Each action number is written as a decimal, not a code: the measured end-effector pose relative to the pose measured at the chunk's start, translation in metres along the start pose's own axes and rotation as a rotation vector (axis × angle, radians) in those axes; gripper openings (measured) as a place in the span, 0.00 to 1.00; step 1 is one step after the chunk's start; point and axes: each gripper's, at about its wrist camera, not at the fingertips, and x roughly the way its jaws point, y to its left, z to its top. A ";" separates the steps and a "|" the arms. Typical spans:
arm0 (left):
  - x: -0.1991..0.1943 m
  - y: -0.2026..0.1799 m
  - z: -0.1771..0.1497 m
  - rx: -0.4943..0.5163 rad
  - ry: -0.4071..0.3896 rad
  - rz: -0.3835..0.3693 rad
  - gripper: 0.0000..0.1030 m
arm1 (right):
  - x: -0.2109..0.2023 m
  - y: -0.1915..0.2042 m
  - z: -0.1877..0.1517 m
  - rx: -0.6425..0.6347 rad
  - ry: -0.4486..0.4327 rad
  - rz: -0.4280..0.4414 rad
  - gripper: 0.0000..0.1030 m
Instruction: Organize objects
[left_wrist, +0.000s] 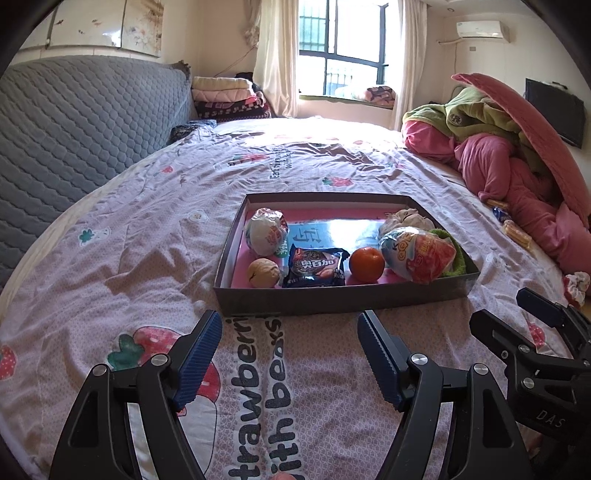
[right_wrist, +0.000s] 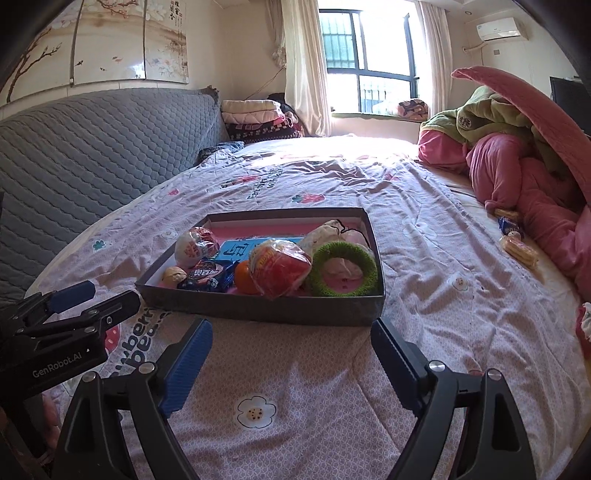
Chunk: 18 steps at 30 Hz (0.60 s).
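Hovering over the bed, we hold both the left tongs (left_wrist: 290, 350) and right tongs (right_wrist: 291, 360) wide open and empty, just short of the box (left_wrist: 343, 295), whose long near wall lies crosswise ahead.

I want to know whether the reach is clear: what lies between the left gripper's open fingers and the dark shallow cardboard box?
Only bare printed pink bedsheet, seen in the left wrist view: nothing lies between the left gripper and the dark shallow cardboard box.
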 end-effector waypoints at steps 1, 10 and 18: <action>0.001 -0.001 -0.001 0.003 0.002 0.002 0.75 | 0.000 0.001 -0.002 -0.010 -0.006 -0.009 0.85; 0.013 -0.006 -0.012 0.000 0.032 0.001 0.75 | 0.006 0.003 -0.010 -0.021 0.000 -0.008 0.85; 0.020 -0.008 -0.018 -0.002 0.043 -0.002 0.75 | 0.015 0.000 -0.019 -0.007 0.020 -0.012 0.85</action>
